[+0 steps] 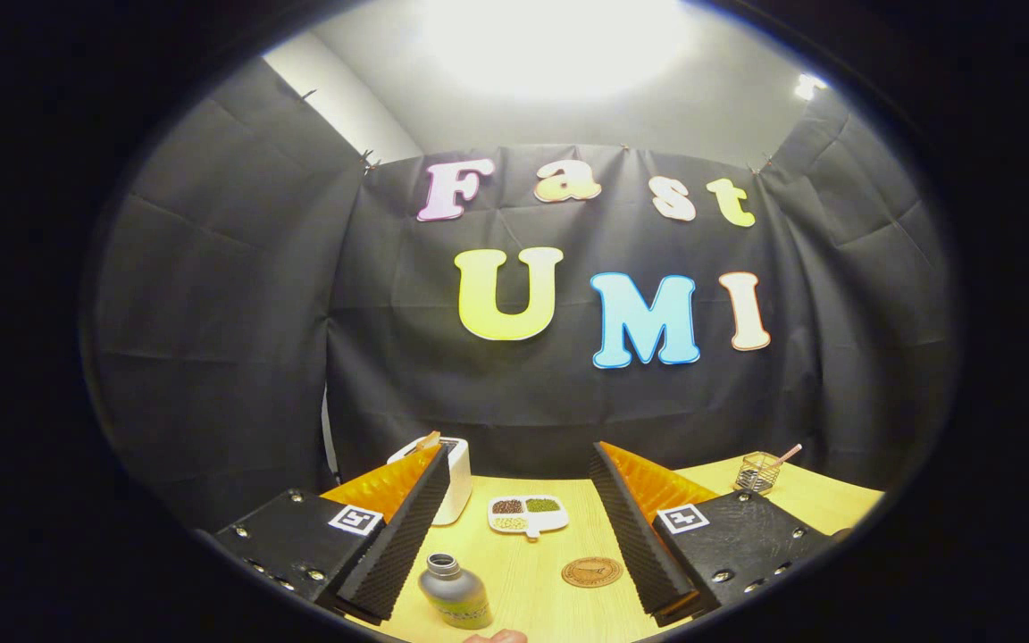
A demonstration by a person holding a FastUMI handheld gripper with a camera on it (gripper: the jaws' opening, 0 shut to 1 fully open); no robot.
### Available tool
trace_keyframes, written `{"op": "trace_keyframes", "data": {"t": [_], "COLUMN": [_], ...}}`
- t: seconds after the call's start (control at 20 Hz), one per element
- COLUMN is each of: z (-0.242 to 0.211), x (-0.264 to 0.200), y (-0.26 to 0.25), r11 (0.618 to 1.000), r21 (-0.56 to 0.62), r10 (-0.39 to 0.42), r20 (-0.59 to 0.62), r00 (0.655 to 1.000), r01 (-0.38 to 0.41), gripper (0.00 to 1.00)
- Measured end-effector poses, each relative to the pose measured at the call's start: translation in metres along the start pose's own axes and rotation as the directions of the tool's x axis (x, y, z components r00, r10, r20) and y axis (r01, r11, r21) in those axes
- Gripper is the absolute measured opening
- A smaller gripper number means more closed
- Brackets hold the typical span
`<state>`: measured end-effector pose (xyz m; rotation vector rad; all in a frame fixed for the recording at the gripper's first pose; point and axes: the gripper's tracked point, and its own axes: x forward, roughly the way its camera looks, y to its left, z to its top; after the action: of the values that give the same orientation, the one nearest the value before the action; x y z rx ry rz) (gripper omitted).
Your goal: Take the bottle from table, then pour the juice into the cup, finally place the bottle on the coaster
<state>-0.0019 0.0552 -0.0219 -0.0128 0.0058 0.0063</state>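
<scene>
A: So, where is the bottle [455, 591]?

B: Standing upright on the table [523, 554], low between the fingers of the gripper [514, 527], nearer the left one. It looks like smooth metal, stiff and probably slippery; I'd grip the body below the neck.

A: And the jaws?

B: Spread wide, touching nothing. The coaster [592, 572] lies just right of the bottle; a divided dish [528, 515] sits beyond.

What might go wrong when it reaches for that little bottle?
The bottle stands uncapped close by one finger of the open gripper; a sideways nudge could tip it and spill juice. The coaster lies close to the other finger, so it might get pushed across the table.
</scene>
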Motion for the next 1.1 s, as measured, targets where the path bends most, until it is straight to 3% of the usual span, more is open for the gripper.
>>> {"op": "trace_keyframes", "data": {"t": [0.3, 1.1], "z": [-0.044, -0.166], "x": [0.005, 0.019], "y": [0.044, 0.065], "r11": [0.998, 0.999], "r21": [0.015, 0.027], "r10": [0.054, -0.010], "r20": [-0.065, -0.258], "r00": [0.996, 0.966], "r01": [-0.053, 0.017], "gripper": [0.96, 0.97]}}
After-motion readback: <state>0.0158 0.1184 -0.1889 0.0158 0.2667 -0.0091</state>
